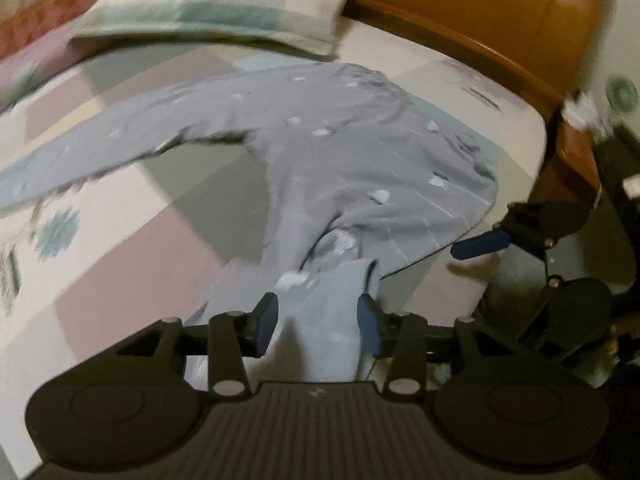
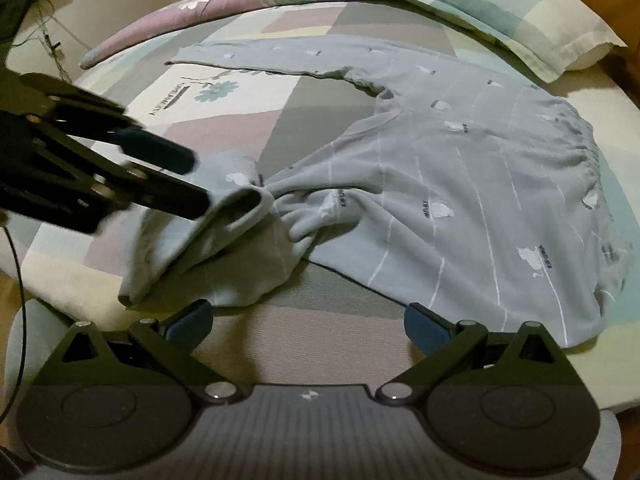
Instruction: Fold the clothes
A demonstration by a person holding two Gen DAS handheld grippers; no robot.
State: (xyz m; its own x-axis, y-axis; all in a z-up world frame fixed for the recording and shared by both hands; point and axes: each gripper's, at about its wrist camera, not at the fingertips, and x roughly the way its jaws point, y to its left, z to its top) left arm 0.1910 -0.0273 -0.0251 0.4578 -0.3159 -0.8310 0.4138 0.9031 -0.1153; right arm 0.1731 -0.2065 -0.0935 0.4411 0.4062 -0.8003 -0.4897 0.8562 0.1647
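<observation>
One patchwork-sheeted bed [image 2: 312, 332], pillow [image 2: 500, 4] at far right. Spread across it, grey trousers [image 2: 460, 184], waistband right, one leg stretched far left. Left gripper [image 1: 318, 318], jaws pinching the near leg's bunched cuff. Right gripper [image 2: 306, 322], jaws wide apart, holding nothing.
</observation>
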